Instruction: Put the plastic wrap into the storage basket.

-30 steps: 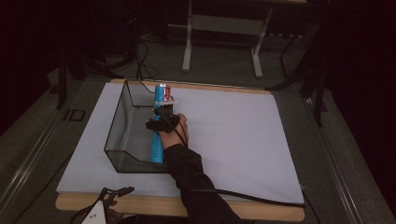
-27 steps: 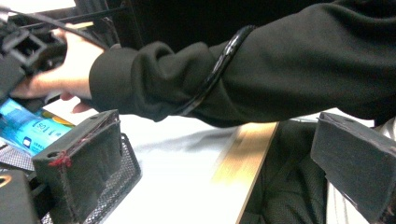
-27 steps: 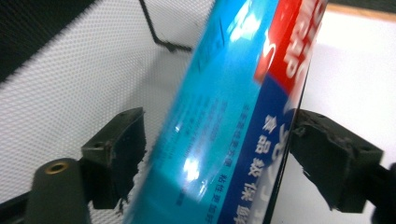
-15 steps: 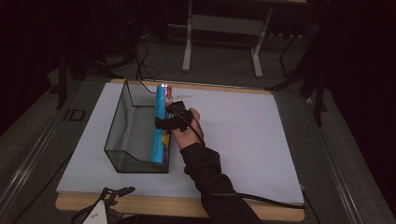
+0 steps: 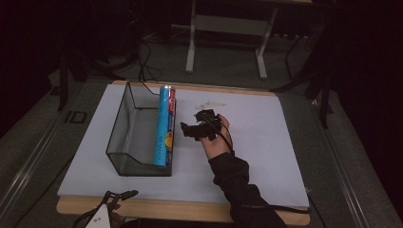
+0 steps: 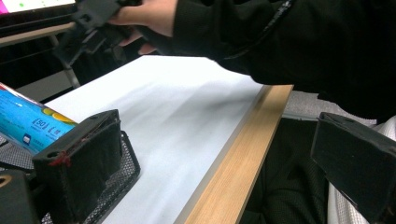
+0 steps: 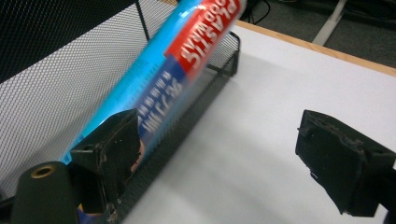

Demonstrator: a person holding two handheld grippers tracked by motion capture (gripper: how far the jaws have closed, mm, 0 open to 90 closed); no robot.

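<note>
A long blue plastic-wrap box (image 5: 164, 126) lies in the black wire-mesh basket (image 5: 130, 123), leaning along its low right wall. My right gripper (image 5: 187, 128), held in a hand, hovers just right of the basket, open and empty, jaws pointing at the box. In the right gripper view the box (image 7: 177, 70) rests on the basket's rim (image 7: 205, 88) just beyond my spread jaws (image 7: 226, 158). My left gripper (image 5: 116, 194) sits at the table's front edge, open and empty (image 6: 219, 163), with the basket's corner (image 6: 123, 172) and the box's end (image 6: 28, 123) beside its left jaw.
A white sheet (image 5: 266, 142) covers the wooden table, whose front edge (image 6: 233, 163) shows bare wood. A small pale scrap (image 5: 209, 103) lies behind the right hand. A metal desk frame (image 5: 228, 28) and floor cables (image 5: 142, 52) stand beyond the table.
My right gripper has drawn back to the right, away from the box and the basket. The box stays leaning in the basket. The left gripper has hardly moved.
</note>
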